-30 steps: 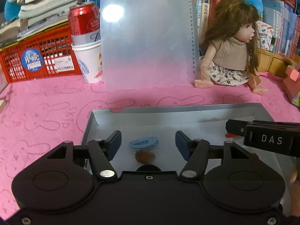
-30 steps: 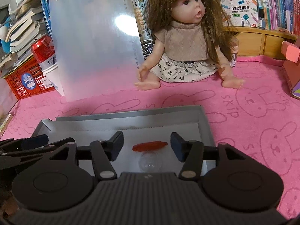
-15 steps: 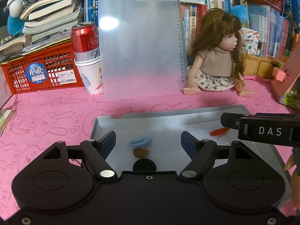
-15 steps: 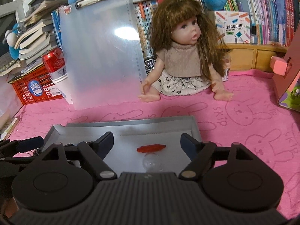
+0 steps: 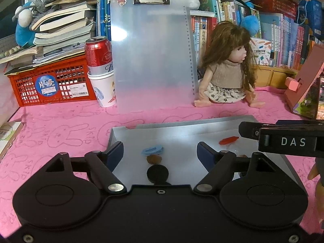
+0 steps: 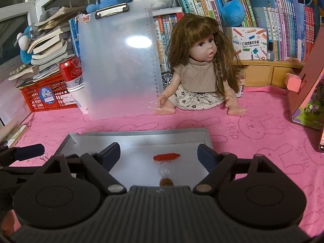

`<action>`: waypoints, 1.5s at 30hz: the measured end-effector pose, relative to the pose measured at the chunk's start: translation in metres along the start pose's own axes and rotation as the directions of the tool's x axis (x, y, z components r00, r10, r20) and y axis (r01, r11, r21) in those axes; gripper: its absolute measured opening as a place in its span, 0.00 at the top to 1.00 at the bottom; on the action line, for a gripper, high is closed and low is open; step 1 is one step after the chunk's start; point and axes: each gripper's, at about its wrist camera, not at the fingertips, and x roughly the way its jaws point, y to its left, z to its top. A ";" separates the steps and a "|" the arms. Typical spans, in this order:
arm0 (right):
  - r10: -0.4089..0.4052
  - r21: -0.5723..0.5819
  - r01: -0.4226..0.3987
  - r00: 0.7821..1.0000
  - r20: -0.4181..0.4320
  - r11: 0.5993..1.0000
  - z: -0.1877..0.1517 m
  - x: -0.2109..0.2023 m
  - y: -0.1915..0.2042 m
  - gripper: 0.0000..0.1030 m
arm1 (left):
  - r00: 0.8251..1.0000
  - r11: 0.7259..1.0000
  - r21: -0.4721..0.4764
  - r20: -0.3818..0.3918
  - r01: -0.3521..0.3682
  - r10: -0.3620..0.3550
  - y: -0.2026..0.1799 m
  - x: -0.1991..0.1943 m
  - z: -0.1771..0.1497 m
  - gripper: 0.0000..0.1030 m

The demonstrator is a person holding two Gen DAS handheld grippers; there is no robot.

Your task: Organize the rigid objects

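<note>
Both grippers have drawn back and risen since a second ago, so the shelves, stacked books and plush toys now show above the pink rabbit-print cloth [image 6: 263, 125], and the jaws have spread wider. Nothing on the cloth itself has shifted.

My reading is that this is a pause between picks: one placement looks finished and the person is choosing the next piece. The next move calls for lowering one gripper into the shallow grey metal tray [image 5: 202, 124] and closing squarely on a small, flat item without nudging its neighbours.

The tray lies in the near middle of the cloth. Behind it, a frosted translucent clipboard [image 5: 151, 60] leans upright, with a long-haired doll in a beige top [image 6: 202, 70] seated to its right and a red drinks can [image 5: 98, 54] standing in a white paper cup to its left.

The left gripper [image 5: 160, 151] hangs over the tray's near left part, fingers wide apart and holding nothing. The right gripper [image 6: 158, 154] hovers over the near right part, equally wide and empty.

Inside the tray, on the left, a black round disc [image 5: 157, 173] lies nearest, a brown pebble-like lump [image 5: 154, 159] just beyond it, and a light blue oval plastic piece [image 5: 151, 149] touching that. On the right sits a red spindle-shaped piece [image 6: 166, 157], with a clear glassy bead [image 6: 166, 170] just in front.
</note>
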 end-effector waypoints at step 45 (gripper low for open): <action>-0.041 -0.096 0.055 0.988 0.148 0.994 -0.104 -0.095 0.007 0.00 | 0.996 0.997 -0.038 0.070 0.064 -0.061 0.001 -0.102 -0.106 0.17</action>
